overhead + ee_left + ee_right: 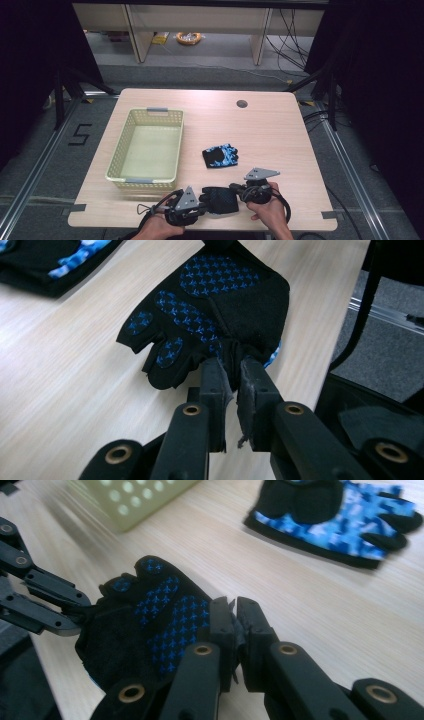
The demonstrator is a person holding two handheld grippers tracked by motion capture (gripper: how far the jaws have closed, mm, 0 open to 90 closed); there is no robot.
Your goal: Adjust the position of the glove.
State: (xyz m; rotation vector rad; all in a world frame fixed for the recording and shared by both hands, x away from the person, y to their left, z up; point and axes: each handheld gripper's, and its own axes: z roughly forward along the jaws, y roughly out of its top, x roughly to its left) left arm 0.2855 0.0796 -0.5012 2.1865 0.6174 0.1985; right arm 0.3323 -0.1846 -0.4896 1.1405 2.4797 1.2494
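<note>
A black fingerless glove with a blue-dotted palm [220,200] lies palm up near the table's front edge, between my two grippers. My left gripper [202,203] is shut on one edge of that glove [210,305]; in the left gripper view, fabric is pinched between the jaws of this gripper [231,372]. My right gripper [234,189] is shut on the glove's opposite edge [150,625], with cloth bunched between its jaws [235,612]. The left gripper [82,614] also shows at the far side of the glove. A second glove [220,156], blue camouflage and black, lies flat mid-table.
A pale yellow perforated basket [150,112] stands on the left half of the table, and its corner [135,500] shows in the right gripper view. A round cable hole [242,104] sits near the far edge. The table's front edge runs just below my hands.
</note>
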